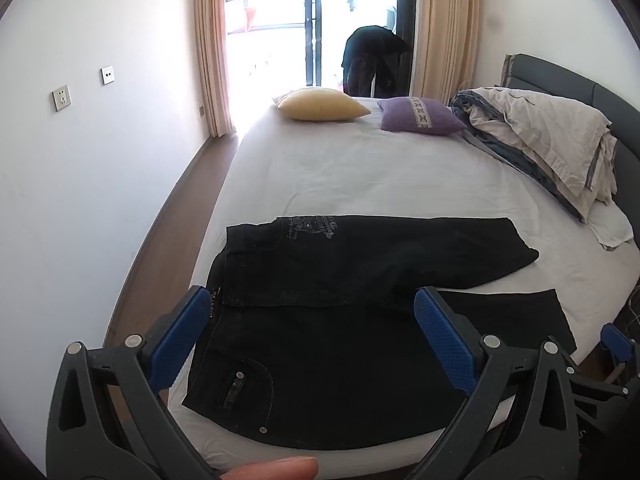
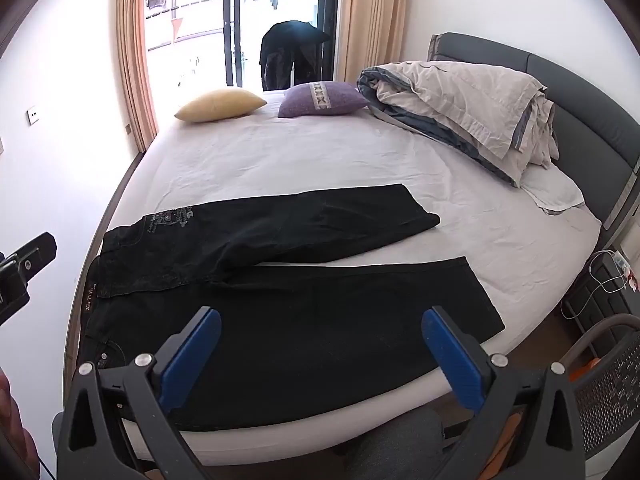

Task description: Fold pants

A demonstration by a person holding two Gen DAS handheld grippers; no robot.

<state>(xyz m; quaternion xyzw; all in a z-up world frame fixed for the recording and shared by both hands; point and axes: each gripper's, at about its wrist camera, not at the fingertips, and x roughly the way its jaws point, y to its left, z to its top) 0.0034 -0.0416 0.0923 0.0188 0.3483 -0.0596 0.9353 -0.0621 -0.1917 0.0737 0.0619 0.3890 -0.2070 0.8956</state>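
Note:
Black pants [image 1: 340, 344] lie flat on the near part of the white bed [image 1: 360, 176], waist to the left, both legs running right and spread apart. They also show in the right wrist view [image 2: 304, 320]. The far leg [image 2: 320, 224] angles away from the near leg [image 2: 360, 300]. My left gripper [image 1: 312, 320] is open and empty, held above the waist and seat area. My right gripper [image 2: 320, 332] is open and empty, held above the near leg. Neither touches the cloth.
A yellow pillow [image 1: 322, 105] and a purple pillow [image 1: 420, 115] lie at the far end. A bundled duvet [image 1: 540, 148] sits by the grey headboard [image 1: 600, 96]. A mesh chair [image 2: 608, 392] stands at the right. A wall [image 1: 80, 160] runs along the left.

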